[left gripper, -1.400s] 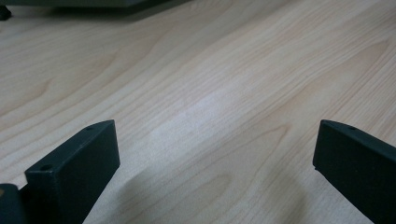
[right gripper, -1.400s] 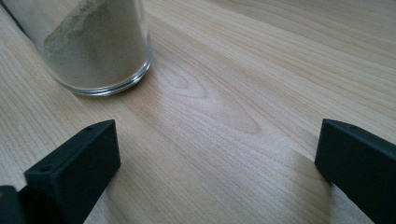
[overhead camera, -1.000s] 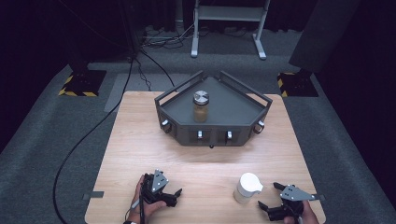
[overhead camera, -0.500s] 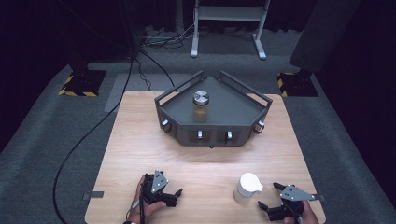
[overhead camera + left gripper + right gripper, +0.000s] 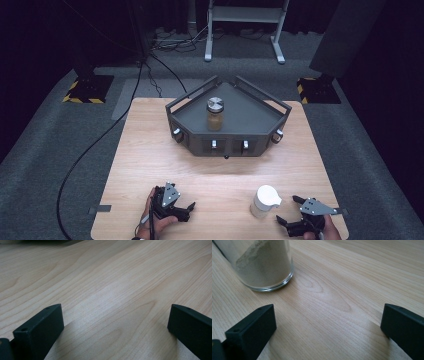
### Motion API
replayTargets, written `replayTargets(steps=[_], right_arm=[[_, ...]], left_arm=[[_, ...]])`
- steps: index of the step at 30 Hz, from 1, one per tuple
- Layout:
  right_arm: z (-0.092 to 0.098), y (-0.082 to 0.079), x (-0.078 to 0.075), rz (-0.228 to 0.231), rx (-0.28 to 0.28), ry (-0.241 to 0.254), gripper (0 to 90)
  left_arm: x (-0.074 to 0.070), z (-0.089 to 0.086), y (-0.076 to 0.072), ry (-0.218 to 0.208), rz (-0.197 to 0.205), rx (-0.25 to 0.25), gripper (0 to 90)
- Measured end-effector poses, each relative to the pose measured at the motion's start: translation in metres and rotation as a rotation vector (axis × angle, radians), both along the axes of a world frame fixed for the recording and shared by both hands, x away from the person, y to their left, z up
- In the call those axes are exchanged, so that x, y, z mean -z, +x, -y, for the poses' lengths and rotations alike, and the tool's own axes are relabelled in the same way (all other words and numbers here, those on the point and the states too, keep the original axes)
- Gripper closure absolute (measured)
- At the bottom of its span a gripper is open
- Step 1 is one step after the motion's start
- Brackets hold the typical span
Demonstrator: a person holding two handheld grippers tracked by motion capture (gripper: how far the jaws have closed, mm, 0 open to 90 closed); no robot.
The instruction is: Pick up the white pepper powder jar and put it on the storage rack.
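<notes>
Near the white-lidded jar [image 5: 264, 200], right gripper [image 5: 291, 220] and left gripper [image 5: 186, 210], both spread, empty

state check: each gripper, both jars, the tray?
Left gripper: open, empty, low over the table.
Right gripper: open, empty, beside the white-lidded jar.
White-lidded jar: upright on the table, lid on, pale powder inside.
Metal-lidded jar: upright in the tray, lid on.
Tray: flat on the table.

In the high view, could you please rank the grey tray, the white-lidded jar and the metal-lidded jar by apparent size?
1. Grey tray, by far the largest.
2. White-lidded jar.
3. Metal-lidded jar.
The two jars look close in size, and the white-lidded one stands nearer the camera, so their order is unsure.
</notes>
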State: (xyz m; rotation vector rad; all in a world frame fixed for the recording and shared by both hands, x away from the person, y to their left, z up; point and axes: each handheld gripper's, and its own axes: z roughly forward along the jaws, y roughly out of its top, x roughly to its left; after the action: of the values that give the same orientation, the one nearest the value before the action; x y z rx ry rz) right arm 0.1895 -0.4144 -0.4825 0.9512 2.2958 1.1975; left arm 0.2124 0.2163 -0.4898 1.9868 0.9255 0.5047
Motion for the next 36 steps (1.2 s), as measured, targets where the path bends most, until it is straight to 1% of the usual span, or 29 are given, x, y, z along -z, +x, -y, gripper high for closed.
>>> replayTargets(steps=[13,17,18,20,23,25,27,29,33,35,36], right_arm=[[0.001,0.000,0.000,0.000,-0.005,-0.001,0.0],[0.002,-0.004,0.001,0.022,-0.015,-0.006,0.4],[0.003,-0.004,0.002,0.026,-0.019,0.003,0.4],[0.007,-0.006,0.005,0.026,-0.032,0.059,0.4],[0.006,-0.009,0.003,0.054,-0.063,0.078,0.5],[0.003,-0.009,0.002,0.063,-0.071,0.101,0.6],[0.002,-0.008,0.001,0.069,-0.084,0.135,0.7],[-0.002,-0.008,-0.003,0.081,-0.099,0.147,0.7],[-0.011,-0.007,-0.007,0.092,-0.106,0.167,0.9],[-0.017,-0.008,-0.007,0.101,-0.098,0.168,1.0],[-0.019,-0.008,-0.006,0.100,-0.090,0.176,1.1]], left_arm=[[0.000,0.000,0.000,0.000,0.000,0.000,0.4],[0.000,0.000,0.000,0.000,0.000,-0.002,0.4],[0.000,0.000,0.000,0.000,0.000,-0.002,0.4],[0.000,0.000,0.000,0.000,0.000,-0.002,0.4],[0.000,0.000,0.000,0.000,0.000,-0.002,0.4],[0.000,0.000,0.000,0.000,0.000,-0.002,0.4],[0.000,0.000,0.000,0.000,0.000,-0.002,0.4],[0.000,0.000,0.000,0.000,0.000,-0.002,0.4],[0.000,0.000,0.000,0.000,0.000,-0.003,0.4],[0.000,0.001,-0.001,0.000,0.000,-0.004,0.4],[0.000,0.001,-0.001,0.000,0.000,-0.004,0.4]])
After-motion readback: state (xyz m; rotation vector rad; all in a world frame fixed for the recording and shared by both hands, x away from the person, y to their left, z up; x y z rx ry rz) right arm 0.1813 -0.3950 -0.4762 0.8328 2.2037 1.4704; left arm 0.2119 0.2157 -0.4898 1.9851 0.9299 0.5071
